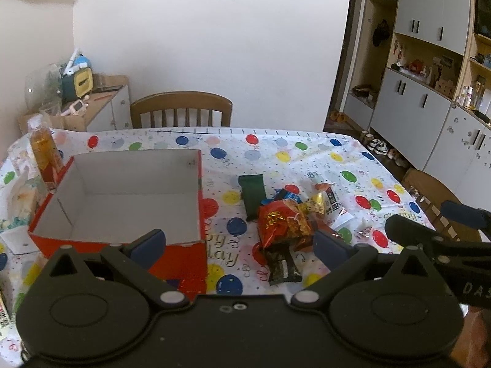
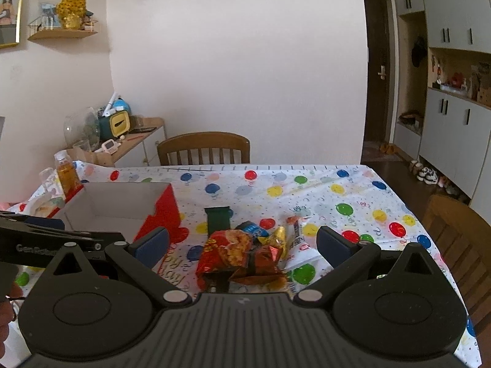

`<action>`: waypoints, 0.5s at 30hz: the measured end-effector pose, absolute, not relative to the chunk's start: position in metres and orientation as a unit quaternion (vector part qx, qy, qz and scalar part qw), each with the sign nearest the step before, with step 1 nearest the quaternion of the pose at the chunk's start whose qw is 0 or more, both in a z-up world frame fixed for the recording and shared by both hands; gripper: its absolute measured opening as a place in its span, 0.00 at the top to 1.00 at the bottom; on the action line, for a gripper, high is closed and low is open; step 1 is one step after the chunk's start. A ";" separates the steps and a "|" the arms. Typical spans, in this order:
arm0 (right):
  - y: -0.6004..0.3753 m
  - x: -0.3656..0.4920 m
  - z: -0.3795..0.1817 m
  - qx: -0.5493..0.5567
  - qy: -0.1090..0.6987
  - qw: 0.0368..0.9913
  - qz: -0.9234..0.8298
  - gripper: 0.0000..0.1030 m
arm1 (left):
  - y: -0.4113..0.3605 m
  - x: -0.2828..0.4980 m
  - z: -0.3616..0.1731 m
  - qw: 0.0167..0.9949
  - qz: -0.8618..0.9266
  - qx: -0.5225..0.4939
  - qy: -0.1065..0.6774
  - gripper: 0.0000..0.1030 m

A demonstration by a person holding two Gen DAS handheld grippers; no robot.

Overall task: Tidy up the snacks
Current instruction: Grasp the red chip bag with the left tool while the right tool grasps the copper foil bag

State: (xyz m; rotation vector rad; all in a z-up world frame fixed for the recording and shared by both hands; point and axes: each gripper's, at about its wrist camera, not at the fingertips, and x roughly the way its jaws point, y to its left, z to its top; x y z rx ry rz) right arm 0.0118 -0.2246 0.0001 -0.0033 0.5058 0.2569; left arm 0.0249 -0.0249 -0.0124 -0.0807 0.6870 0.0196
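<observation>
A red cardboard box (image 1: 172, 256) with a white, empty inside stands open on the table's left; it also shows in the right wrist view (image 2: 159, 214). To its right lies a pile of snack packets: a red-orange bag (image 1: 284, 219) (image 2: 227, 250), a dark green packet (image 1: 252, 196) (image 2: 218, 218), a dark packet (image 1: 282, 268), and small blue and gold wrappers. My left gripper (image 1: 239, 245) is open and empty above the box's near corner. My right gripper (image 2: 242, 243) is open and empty, hovering over the pile.
The table wears a balloon-print cloth (image 1: 307, 156). A bottle of amber drink (image 1: 44, 150) and tissues (image 1: 18, 196) stand left of the box. Wooden chairs stand at the far side (image 1: 181, 109) and at the right (image 2: 460, 239). Cabinets line the right wall.
</observation>
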 end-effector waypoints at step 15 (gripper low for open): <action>-0.263 0.085 -0.073 -0.060 0.321 0.935 0.139 0.09 | -0.053 0.088 -0.052 0.927 -0.001 -0.021 0.374 0.04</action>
